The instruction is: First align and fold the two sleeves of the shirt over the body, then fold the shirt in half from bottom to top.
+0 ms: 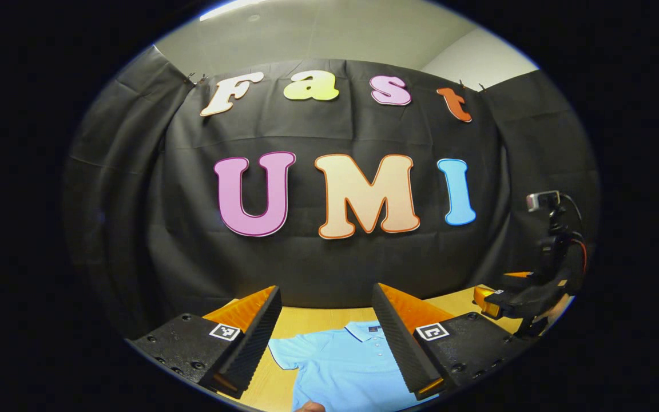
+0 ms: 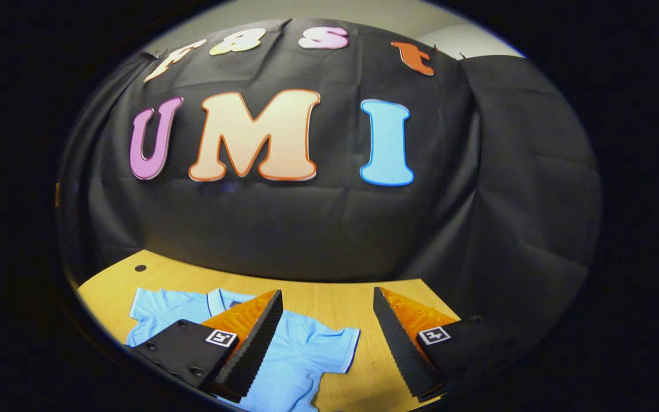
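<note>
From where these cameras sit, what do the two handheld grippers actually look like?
Each gripper, left gripper and right gripper, ends in two wedge-shaped fingers with ribbed inner faces, on black bolted blocks carrying a small square black-and-white marker. In the left gripper view the right gripper also appears farther off, a dark body with a small camera on top and a thin cable looping beside it.

shirt (image 1: 341, 363): 1 | sleeves: 2 | table (image 2: 335, 303): 1 | tongs: 2
</note>
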